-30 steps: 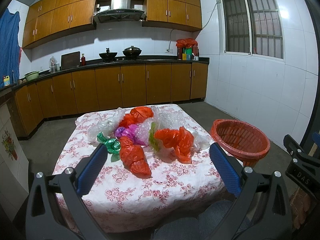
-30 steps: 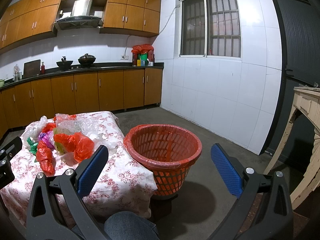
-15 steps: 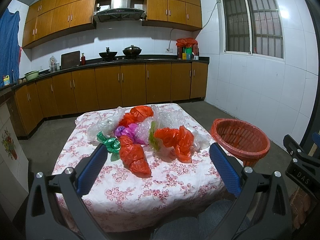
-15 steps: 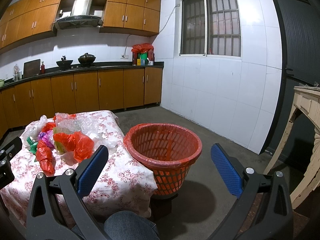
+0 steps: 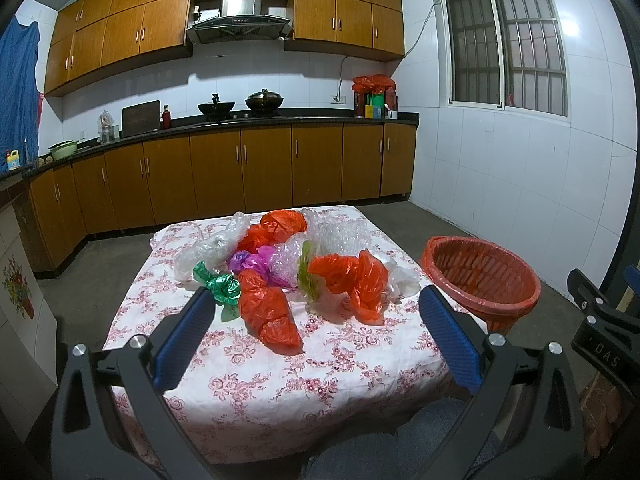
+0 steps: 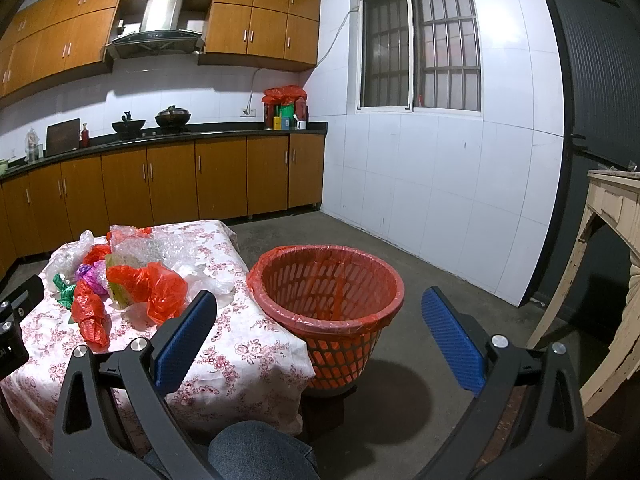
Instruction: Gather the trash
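A heap of crumpled plastic bags lies on a low table with a floral cloth (image 5: 280,376): red bags (image 5: 268,312) (image 5: 360,280), a green one (image 5: 220,286), a purple one (image 5: 250,262) and clear bubble wrap (image 5: 344,236). An orange basket (image 5: 480,280) lined with a red bag stands on the floor right of the table. My left gripper (image 5: 314,300) hovers open over the table's near side, short of the heap. My right gripper (image 6: 320,304) hangs open in front of the basket (image 6: 328,292), holding nothing. The heap (image 6: 132,280) shows at the left in the right wrist view.
Brown kitchen cabinets (image 5: 240,176) line the back wall, with pots on the counter. A white tiled wall (image 6: 440,200) stands to the right. A worn cream table (image 6: 612,240) is at the far right. Grey floor (image 6: 420,264) surrounds the basket. A person's knee (image 6: 256,452) shows at the bottom.
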{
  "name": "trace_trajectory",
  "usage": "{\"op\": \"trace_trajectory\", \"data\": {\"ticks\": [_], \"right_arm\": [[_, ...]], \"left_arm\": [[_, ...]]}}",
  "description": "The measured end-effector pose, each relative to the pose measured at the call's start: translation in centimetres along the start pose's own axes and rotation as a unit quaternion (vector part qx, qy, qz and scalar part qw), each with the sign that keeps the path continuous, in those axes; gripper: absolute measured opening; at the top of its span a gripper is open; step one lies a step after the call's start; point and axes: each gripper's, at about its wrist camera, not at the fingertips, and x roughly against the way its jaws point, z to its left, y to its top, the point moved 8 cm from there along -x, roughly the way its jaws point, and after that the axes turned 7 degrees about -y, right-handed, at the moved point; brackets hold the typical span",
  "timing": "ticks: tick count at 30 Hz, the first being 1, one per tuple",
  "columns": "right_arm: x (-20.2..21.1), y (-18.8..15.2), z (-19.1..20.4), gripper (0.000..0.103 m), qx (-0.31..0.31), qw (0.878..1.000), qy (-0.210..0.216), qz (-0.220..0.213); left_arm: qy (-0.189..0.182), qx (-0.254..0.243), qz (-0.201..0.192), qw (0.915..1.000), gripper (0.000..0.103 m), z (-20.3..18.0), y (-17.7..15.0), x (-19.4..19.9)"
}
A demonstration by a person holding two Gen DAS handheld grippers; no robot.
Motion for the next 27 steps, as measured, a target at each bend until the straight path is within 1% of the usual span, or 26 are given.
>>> {"op": "trace_trajectory", "data": {"ticks": [10,11,12,13,14,19,23,27], "right_arm": [[0.2,0.0,0.0,0.101,0.001,1.0,0.002,0.003],[-0.2,-0.2,0.0,0.101,0.001,1.0,0.003,0.005],[-0.5,-0.6,-0.1,0.101,0.002,1.0,-0.002,0.019],[-0.6,-0.6,-0.1,0.101,0.002,1.0,-0.001,0.02],[-0.7,-0.9,-0.2,0.101,0.0,1.0,0.005,0.012],[-1.9,-1.3,-0.1,0.101,-0.005,0.999,0.016,0.031],[-2.9,-1.9,0.8,0.101,0.001,0.999,0.026,0.045],[-3.7,-2.1,1.7,0.101,0.01,0.998,0.033,0.055]], "left_arm": [[0.005,0.0,0.002,1.0,0.099,0.1,-0.4,-0.1],[0.008,0.001,0.003,1.0,0.099,0.5,-0.7,-0.2],[0.01,0.002,0.003,0.9999,0.099,0.7,-0.9,-0.6],[0.015,0.004,0.005,0.9999,0.099,1.1,-0.9,-0.6],[0.02,0.008,0.008,0.9997,0.099,1.6,-1.2,-0.7],[0.048,0.037,0.026,0.9978,0.099,5.2,-2.4,-1.6],[0.059,0.06,0.043,0.9955,0.099,7.8,-3.4,-2.5],[0.061,0.075,0.057,0.9937,0.099,9.2,-4.2,-4.3]]}}
